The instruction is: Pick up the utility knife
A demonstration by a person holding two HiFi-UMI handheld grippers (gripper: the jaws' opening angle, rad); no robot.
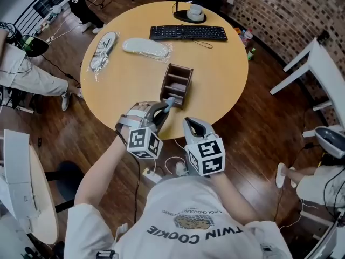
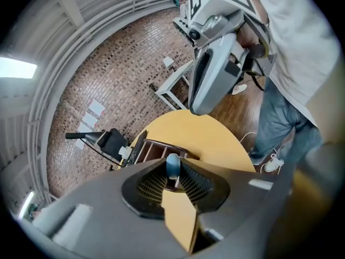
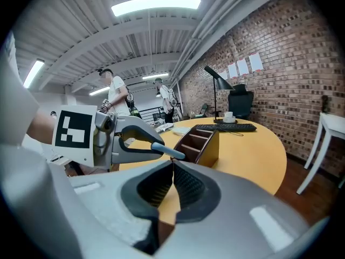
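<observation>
At lower centre of the head view, left gripper (image 1: 163, 109) fingers pinch the utility knife (image 2: 172, 166) by one end, clear of the desk (image 1: 215, 74), near the wooden organizer (image 1: 177, 84). Right gripper (image 3: 172, 171) fingers closed, empty. Risk: narrow end-grip may let it pivot, slip, or clip the organizer.

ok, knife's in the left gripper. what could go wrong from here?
1. The left gripper pinches the utility knife by one end only. Most of it sticks out, so it may pivot or slip.
2. Its free end sits close to the wooden organizer and could snag.
</observation>
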